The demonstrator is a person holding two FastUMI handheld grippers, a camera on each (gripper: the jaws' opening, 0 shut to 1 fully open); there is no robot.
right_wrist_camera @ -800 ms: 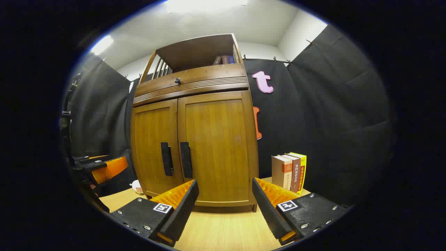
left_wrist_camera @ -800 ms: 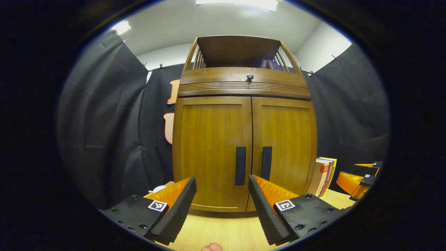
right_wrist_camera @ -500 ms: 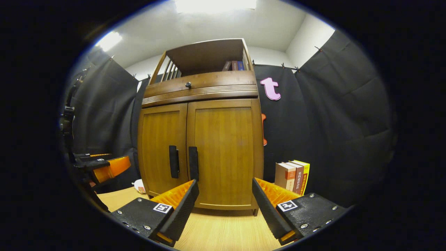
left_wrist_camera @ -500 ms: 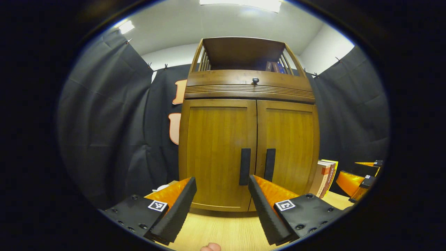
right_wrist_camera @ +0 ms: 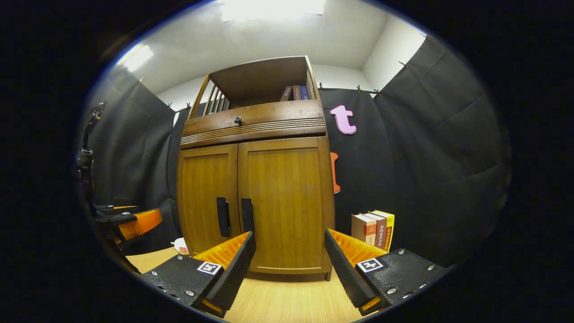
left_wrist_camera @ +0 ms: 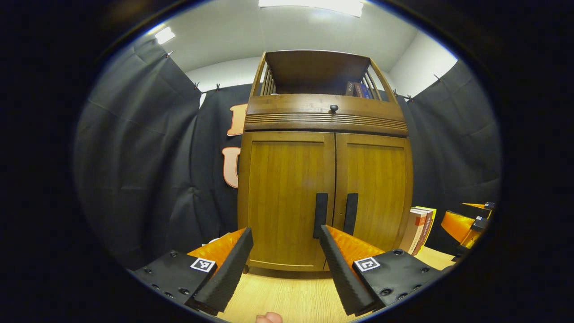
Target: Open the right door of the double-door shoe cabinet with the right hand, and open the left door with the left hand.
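Both brown wooden cabinet doors (right_wrist_camera: 255, 206) shut, left gripper (left_wrist_camera: 284, 264) and right gripper (right_wrist_camera: 289, 264) spread wide, holding nothing, facing the black vertical handles (left_wrist_camera: 334, 214) for approach.

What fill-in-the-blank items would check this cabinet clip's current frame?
1. Both doors of the shoe cabinet are ____.
2. The left tongs and the right tongs are both ____, holding nothing.
3. The upright books stand on the table to the cabinet's ____ in the right gripper view.
4. The two door handles are coloured ____.

Missing words: closed; open; right; black
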